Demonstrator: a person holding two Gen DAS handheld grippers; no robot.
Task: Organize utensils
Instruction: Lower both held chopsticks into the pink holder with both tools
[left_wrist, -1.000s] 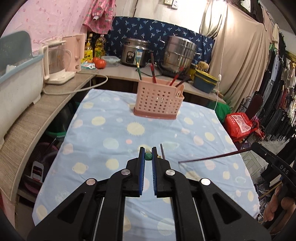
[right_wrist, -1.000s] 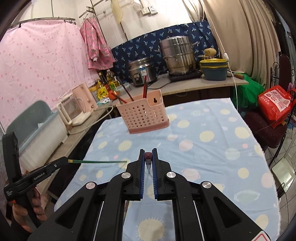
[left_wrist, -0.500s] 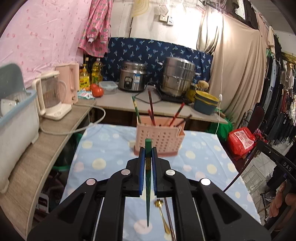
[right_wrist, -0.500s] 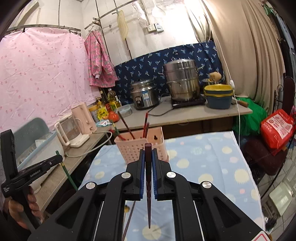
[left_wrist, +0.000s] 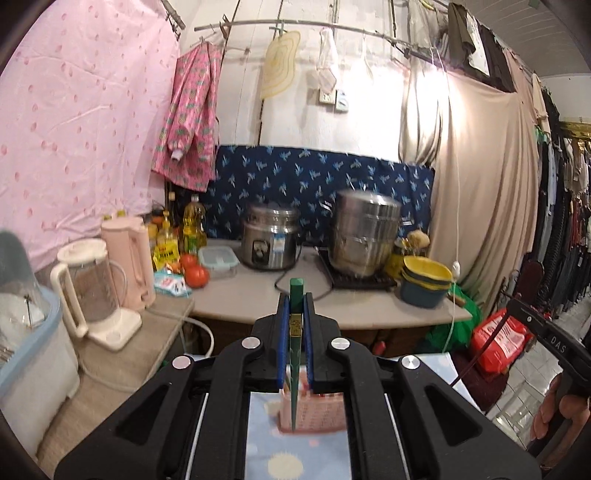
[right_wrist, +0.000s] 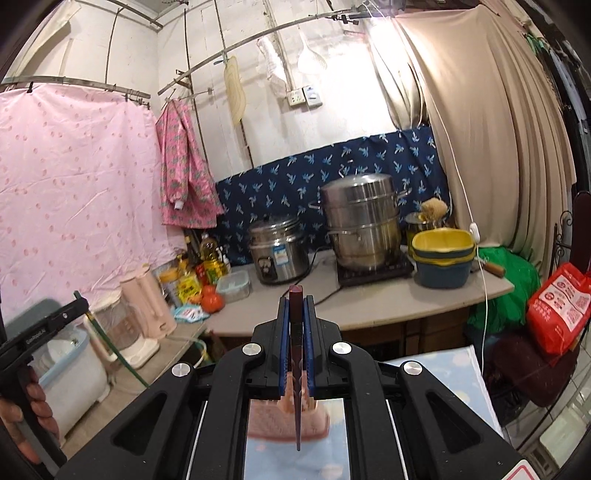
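Observation:
My left gripper (left_wrist: 296, 301) is shut on a green chopstick (left_wrist: 295, 354) that hangs tip-down between the blue pads. Under its tip, low in the left wrist view, stands the pink perforated utensil basket (left_wrist: 314, 413), mostly hidden by the jaws. My right gripper (right_wrist: 296, 301) is shut on a dark red chopstick (right_wrist: 296, 369), also tip-down, over the same pink basket (right_wrist: 277, 417). The right gripper's body (left_wrist: 546, 332) shows at the right edge of the left wrist view. The left gripper's body (right_wrist: 40, 332) shows at the left edge of the right wrist view.
The blue cloth-covered table (left_wrist: 295, 461) lies below. Behind it a counter (left_wrist: 354, 306) carries a rice cooker (left_wrist: 271, 240), a steel steamer pot (left_wrist: 364, 236), stacked bowls (left_wrist: 424, 280), tomatoes, bottles and a blender (left_wrist: 88, 291). A red bag (right_wrist: 561, 306) sits at the right.
Both grippers have risen from the tabletop and tilted up toward level. Each chopstick has swung from lying across to hanging tip-down. The basket has dropped to the bottom of both views.

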